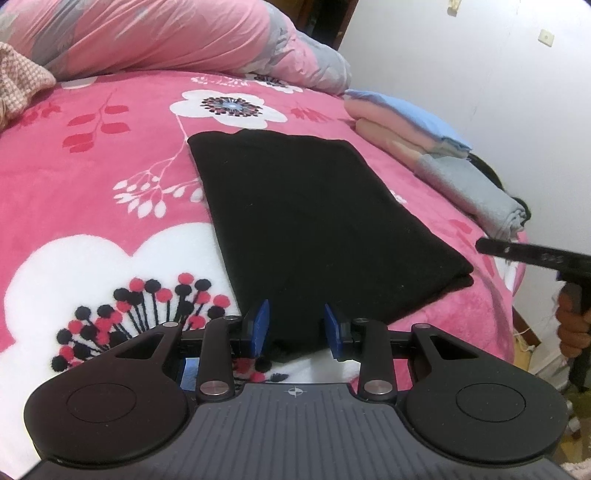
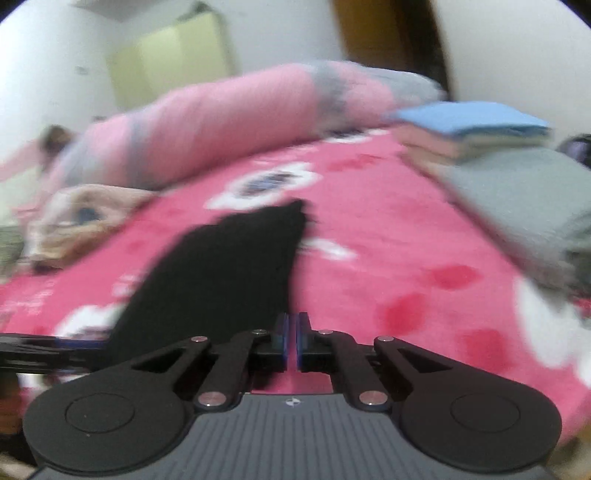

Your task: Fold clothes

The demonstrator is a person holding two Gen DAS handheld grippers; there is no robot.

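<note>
Black folded garment (image 1: 314, 221) is lying flat on the pink floral blanket (image 1: 110, 155) covering the bed, filling the middle of the left wrist view. Left tool (image 1: 295, 328) is sitting at the lower centre of that frame, its blue pads standing apart over the garment's near edge, and I cannot tell whether they are touching the cloth. Right tool (image 2: 294, 341) is showing low in the blurred right wrist view with its pads pressed together and nothing between them, just beside the garment's right edge. Folded clothes, a blue piece (image 1: 424, 118) on top and a grey one (image 1: 476, 195) nearer, are stacking up along the right side. Pink quilt (image 1: 155, 33) is bunching at the upper left.
</note>
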